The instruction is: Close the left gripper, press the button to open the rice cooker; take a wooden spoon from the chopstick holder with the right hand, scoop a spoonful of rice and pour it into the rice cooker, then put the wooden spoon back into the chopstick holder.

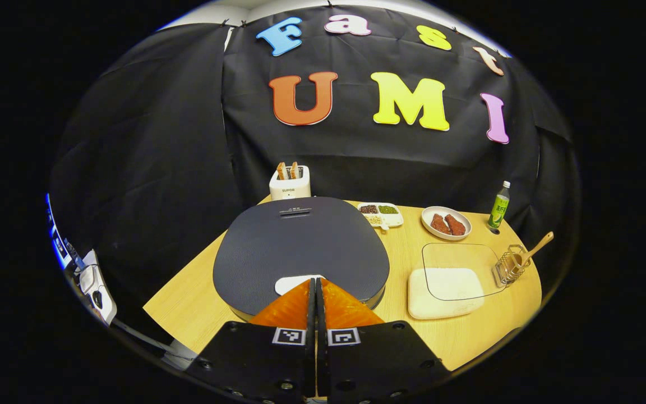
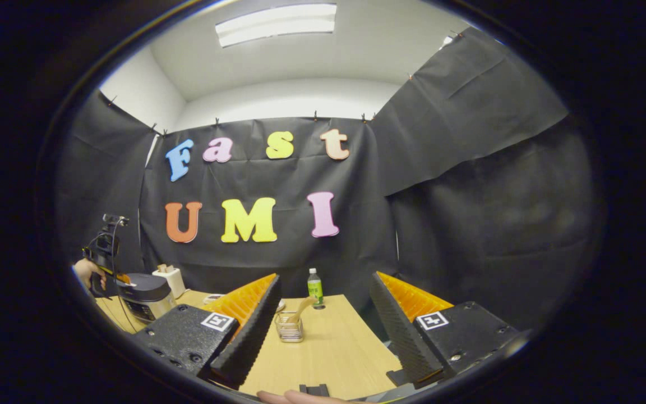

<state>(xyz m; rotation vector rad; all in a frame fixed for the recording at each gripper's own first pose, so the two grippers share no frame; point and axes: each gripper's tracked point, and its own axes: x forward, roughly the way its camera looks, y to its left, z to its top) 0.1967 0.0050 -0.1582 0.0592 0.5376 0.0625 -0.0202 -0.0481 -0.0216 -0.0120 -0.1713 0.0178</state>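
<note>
Left gripper view: jaws closed over one rice cooker (image 1: 300, 247); right jaws open.

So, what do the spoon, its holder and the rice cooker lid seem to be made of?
The spoon looks like wood: pale tan and matte. Its holder seems metal wire: thin shiny bars that one can see through. The rice cooker lid is probably plastic: dark, matte, finely textured, though the look leaves this open.

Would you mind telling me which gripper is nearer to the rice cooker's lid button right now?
Left. The left gripper, shut, has its tips at the button on the rice cooker. The right gripper, open, faces the chopstick holder, with the cooker off to its side.
</note>
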